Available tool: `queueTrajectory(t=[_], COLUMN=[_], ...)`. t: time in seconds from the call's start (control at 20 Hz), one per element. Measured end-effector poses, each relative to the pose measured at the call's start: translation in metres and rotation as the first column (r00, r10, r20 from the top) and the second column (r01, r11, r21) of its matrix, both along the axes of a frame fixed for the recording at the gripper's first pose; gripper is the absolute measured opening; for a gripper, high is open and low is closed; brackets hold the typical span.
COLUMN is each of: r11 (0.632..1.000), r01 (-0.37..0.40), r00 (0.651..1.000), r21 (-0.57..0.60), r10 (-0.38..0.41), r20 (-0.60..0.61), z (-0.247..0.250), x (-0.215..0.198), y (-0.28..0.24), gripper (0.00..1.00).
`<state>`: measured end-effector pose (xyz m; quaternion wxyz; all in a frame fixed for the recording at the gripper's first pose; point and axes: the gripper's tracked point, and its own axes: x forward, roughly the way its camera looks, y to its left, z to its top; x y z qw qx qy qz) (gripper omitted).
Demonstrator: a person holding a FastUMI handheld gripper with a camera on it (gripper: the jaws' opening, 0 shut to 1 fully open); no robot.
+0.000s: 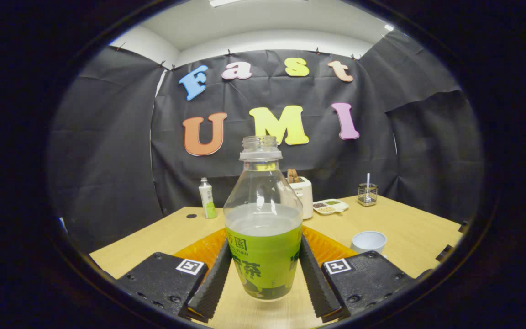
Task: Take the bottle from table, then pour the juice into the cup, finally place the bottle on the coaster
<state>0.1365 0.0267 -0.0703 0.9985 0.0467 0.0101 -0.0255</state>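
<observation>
A: So, in the gripper view, what are the jaws doing?

B: They are closed in on the bottle [263, 219], one finger pressing each side of its green label, low on the body. The gripper [263, 278] holds it upright, and the base looks to hang just clear of the tabletop [409, 233].

A: Why grip it so low?

B: My guess is that the label band is the widest, firmest part, so the fingers get full contact there. The cap is off and the neck open, so keeping it upright stops the liquid, which fills it to about halfway, from spilling before the pour.

A: Where is the cup?

B: The cup [369, 241] is a small pale one standing beyond the fingers, off to the right, well apart from the bottle. An orange ribbed mat, likely the coaster [322, 246], lies just behind the bottle.

A: Anything else back there?

B: A second small bottle [207, 198], a white toaster [302, 194], a divided snack tray [331, 206] and a wire holder [367, 193] stand along the far edge, out of the way. The pour seems not yet started.
</observation>
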Motion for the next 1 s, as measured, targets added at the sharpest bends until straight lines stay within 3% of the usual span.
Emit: queueTrajectory(t=[0.5,1.0], r11=[0.985,0.927], r01=[-0.046,-0.109], r00=[0.998,0.993], r21=[0.165,0.359], r10=[0.04,0.117], r20=[0.041,0.0], z=[0.007,-0.001], x=[-0.006,0.016], y=[-0.017,-0.018], gripper=[0.81,0.81])
